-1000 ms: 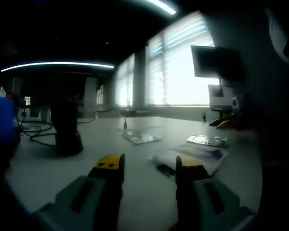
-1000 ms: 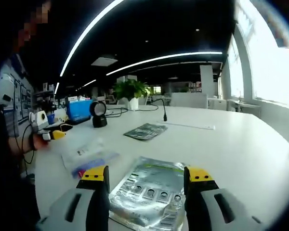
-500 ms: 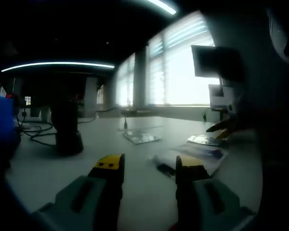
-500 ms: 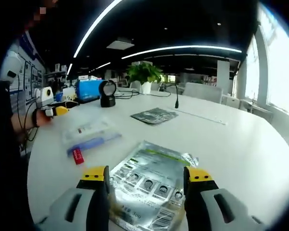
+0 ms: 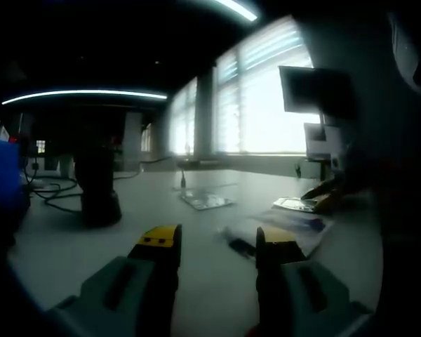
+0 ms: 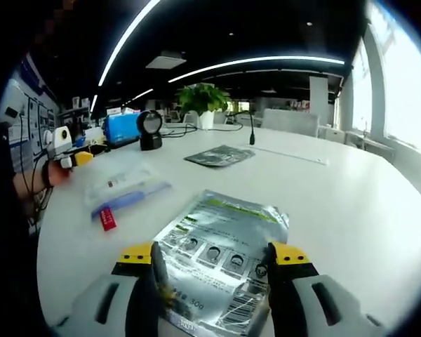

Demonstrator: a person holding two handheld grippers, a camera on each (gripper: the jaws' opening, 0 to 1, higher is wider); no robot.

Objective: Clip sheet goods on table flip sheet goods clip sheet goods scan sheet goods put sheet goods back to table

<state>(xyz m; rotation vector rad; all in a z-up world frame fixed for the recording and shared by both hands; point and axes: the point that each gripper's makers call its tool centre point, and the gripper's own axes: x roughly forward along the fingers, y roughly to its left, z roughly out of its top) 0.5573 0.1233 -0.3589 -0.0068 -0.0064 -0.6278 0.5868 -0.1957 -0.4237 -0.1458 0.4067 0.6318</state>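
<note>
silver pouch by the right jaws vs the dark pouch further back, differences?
The silver pouch is bright, printed with small pictures, and lies between the right gripper's open jaws. The dark pouch is grey-green, looks smaller, and lies far off, untouched. Both lie flat on the white table.

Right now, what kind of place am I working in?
Probably an open-plan office or lab: a long white table with a barcode scanner on a stand, a potted plant, strip ceiling lights and big windows.
</note>
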